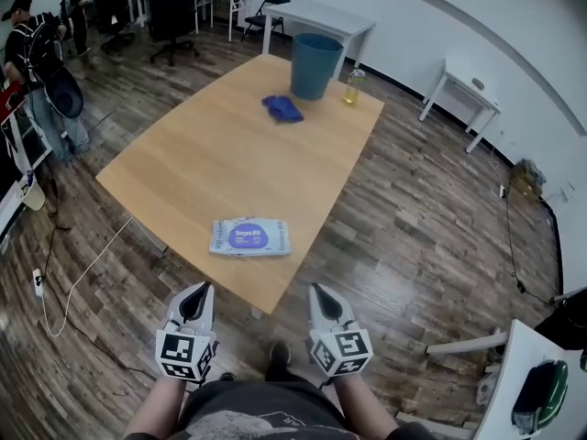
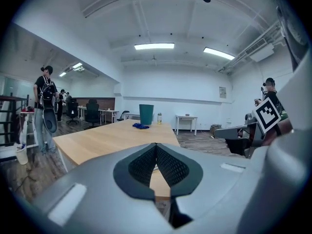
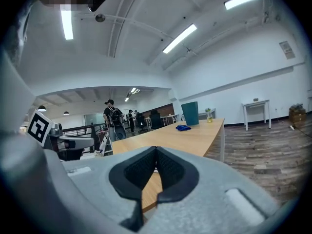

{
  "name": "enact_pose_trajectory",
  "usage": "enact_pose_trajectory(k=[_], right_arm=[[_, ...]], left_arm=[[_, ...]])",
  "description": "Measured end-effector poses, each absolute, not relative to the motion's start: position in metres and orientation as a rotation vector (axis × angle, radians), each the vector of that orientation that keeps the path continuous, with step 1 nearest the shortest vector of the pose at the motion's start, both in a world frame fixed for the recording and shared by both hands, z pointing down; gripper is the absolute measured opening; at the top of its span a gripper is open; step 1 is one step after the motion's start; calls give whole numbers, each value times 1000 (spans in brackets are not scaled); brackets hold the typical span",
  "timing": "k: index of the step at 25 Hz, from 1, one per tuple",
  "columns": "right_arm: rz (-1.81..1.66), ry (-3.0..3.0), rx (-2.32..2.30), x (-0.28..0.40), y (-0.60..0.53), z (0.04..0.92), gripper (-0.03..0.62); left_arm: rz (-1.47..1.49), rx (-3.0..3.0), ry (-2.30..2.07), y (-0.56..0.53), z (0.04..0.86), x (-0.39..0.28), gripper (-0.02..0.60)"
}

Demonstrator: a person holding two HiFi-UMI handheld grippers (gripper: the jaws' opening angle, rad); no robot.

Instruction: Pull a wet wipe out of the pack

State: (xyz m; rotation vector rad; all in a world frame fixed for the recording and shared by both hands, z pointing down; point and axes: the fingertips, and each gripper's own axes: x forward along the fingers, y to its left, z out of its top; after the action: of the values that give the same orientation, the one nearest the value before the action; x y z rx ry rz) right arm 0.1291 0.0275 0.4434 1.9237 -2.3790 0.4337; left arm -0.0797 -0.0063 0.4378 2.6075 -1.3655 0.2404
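Note:
A flat pale-blue wet wipe pack (image 1: 250, 236) lies on the wooden table (image 1: 211, 154) near its front edge. My left gripper (image 1: 194, 297) and right gripper (image 1: 322, 299) hang side by side below that edge, short of the table and apart from the pack. Both are shut with nothing between their jaws. In the left gripper view the closed left gripper (image 2: 156, 146) points across the table (image 2: 112, 138), and the right gripper's marker cube (image 2: 269, 114) shows at the right. In the right gripper view the right gripper (image 3: 155, 150) is closed too. The pack is hidden in both gripper views.
At the table's far end stand a teal bin (image 1: 315, 65) and a small bottle (image 1: 353, 86), with a blue cloth (image 1: 282, 108) in front of them. A person with a backpack (image 1: 41, 71) stands at the left. White desks (image 1: 321, 16) and office chairs (image 1: 171, 12) fill the back.

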Motion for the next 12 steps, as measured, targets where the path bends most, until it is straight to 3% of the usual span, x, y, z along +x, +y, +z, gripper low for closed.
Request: enact_pose_trajectory(k=[12], right_arm=[[432, -2525, 1653, 155, -38, 450, -8]], left_arm=[[291, 2450, -1581, -38, 447, -54, 18]])
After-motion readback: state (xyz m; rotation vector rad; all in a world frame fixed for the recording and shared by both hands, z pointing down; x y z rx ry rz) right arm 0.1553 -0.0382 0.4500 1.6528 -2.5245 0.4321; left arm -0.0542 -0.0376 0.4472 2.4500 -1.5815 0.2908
